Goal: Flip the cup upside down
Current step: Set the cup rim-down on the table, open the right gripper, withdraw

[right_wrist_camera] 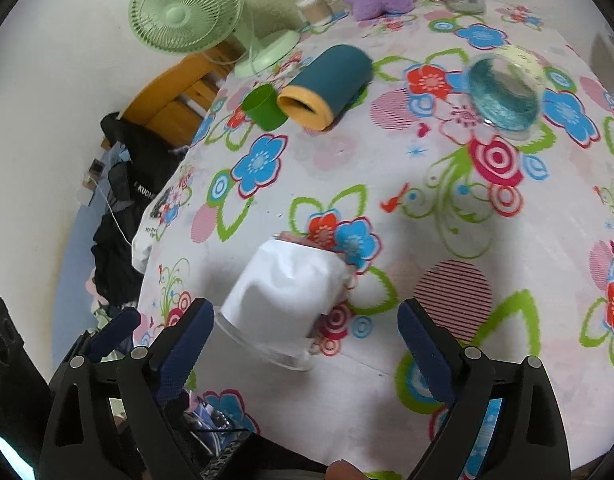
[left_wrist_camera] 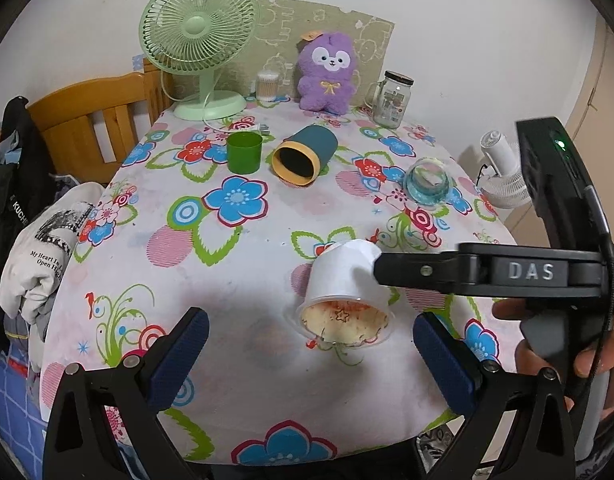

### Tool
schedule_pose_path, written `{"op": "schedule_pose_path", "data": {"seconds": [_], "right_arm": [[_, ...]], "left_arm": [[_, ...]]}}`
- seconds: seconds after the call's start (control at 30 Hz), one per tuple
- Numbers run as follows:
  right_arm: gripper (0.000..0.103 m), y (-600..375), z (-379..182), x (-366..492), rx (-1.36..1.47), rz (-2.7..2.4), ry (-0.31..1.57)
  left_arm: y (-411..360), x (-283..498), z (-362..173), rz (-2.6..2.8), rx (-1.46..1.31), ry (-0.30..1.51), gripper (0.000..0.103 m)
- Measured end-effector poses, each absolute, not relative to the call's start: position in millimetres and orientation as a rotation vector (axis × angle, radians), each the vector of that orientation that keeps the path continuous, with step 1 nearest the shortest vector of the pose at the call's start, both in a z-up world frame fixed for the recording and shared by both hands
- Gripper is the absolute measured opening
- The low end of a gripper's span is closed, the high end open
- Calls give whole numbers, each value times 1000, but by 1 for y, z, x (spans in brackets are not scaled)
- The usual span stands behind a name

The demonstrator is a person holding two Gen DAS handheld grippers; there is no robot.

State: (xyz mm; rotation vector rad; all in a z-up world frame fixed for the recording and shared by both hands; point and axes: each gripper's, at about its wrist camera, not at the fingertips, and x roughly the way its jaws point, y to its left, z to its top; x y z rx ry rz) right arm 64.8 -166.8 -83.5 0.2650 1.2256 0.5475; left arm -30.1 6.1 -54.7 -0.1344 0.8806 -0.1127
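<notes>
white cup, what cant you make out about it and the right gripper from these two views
- Left wrist view: the right gripper's black arm covers the upper right side of the white cup, hiding any contact there.
- Right wrist view: the white cup is motion-blurred; its mouth faces away, unseen.
- Right wrist view: whether the fingers touch the cup's rim is unclear.

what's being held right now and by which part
Nothing is gripped. The left gripper and right gripper are both open; the white plastic cup lies tilted between the right one's spread fingers.
</notes>
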Motion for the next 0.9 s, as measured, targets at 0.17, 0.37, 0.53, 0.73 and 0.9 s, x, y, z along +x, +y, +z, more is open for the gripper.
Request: {"op": "schedule_pose_path", "data": {"seconds": [0.17, 0.37, 0.53, 0.73, 0.9], "right_arm": [[95, -188, -81, 63, 297, 527, 1207], [95, -211, -79, 62, 318, 510, 1181], [95, -223, -72, 57, 311, 517, 1133], [95, -224, -59, 45, 244, 574, 1050], [96, -232, -46, 38, 227, 608, 954]], "left_arm": [[-3, -22, -51, -122, -118, 878, 103], [-17, -10, -49, -136, -95, 888, 103], [-26, 2, -51, -136, -78, 903, 103], [-33, 15, -56, -126, -57, 926, 103], [-38, 21, -62, -106, -33, 939, 103]]}}
